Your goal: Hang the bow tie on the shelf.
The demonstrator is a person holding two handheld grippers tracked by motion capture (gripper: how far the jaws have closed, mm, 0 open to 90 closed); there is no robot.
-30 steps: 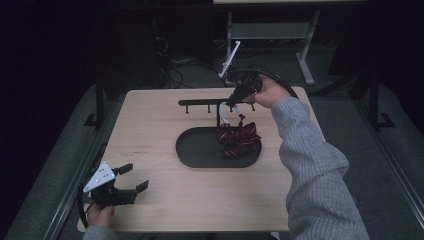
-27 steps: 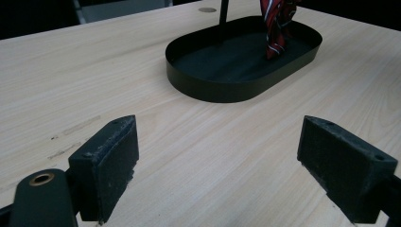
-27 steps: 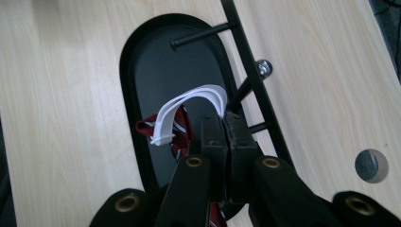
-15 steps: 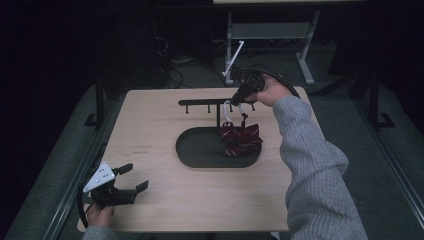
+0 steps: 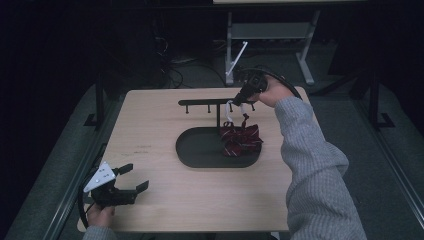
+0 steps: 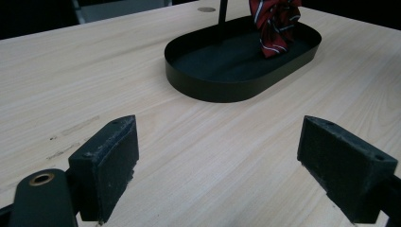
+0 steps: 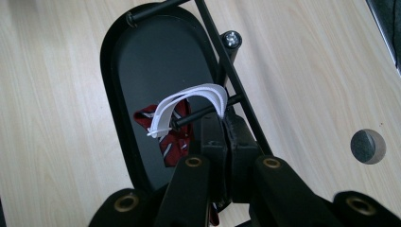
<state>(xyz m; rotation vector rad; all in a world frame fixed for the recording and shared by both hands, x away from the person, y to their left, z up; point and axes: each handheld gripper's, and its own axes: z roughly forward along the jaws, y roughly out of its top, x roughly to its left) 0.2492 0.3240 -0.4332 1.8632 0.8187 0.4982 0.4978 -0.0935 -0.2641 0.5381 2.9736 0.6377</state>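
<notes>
Wooden table w/ a person's grey sleeve coming in from the near right. Black oval tray sits mid-table, slightly right of centre; a thin black post rises from it & carries a horizontal black rack bar w/ short pegs.

Red striped cloth, a tie or bow by the look of it, hangs at the tray's right end, its lower part in or just above the tray; can't tell if it touches the floor of it. From its top runs a white strap, looped over one of the pegs in the right gripper view.

Right gripper is up at the bar's right end, above the cloth. Jaws pressed together on the white strap, right beside the peg.

Left gripper rests at the near left corner of the table, well apart from the tray. Jaws spread wide, nothing between them but bare wood in the left gripper view; grey plate on top.
</notes>
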